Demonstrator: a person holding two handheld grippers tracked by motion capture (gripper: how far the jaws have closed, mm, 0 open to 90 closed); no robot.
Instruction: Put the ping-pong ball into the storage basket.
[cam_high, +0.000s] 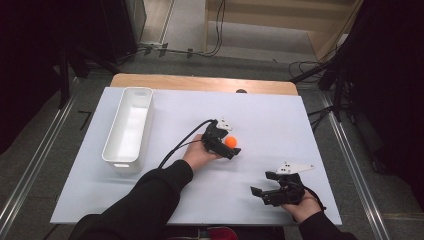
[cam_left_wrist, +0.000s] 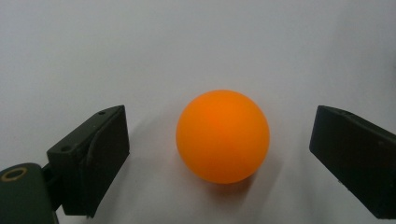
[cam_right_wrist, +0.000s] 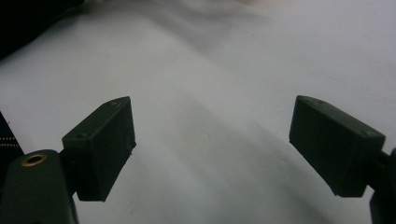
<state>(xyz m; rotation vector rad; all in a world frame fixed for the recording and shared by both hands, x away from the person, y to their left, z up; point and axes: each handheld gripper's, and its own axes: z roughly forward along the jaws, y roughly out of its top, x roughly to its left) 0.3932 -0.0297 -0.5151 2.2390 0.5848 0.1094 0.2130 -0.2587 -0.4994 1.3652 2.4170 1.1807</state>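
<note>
Left tool (cam_left_wrist: 219, 154) has our jaws apart around the orange ball (cam_left_wrist: 222, 136) mid-bench, ungrasped; right tool (cam_right_wrist: 212, 144) idles apart near the front edge.

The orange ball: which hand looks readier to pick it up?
Probably the left. The left gripper is open with the orange ball between its jaws, neither touching it. The right gripper, also open, sits apart from it near the table's front edge.
</note>
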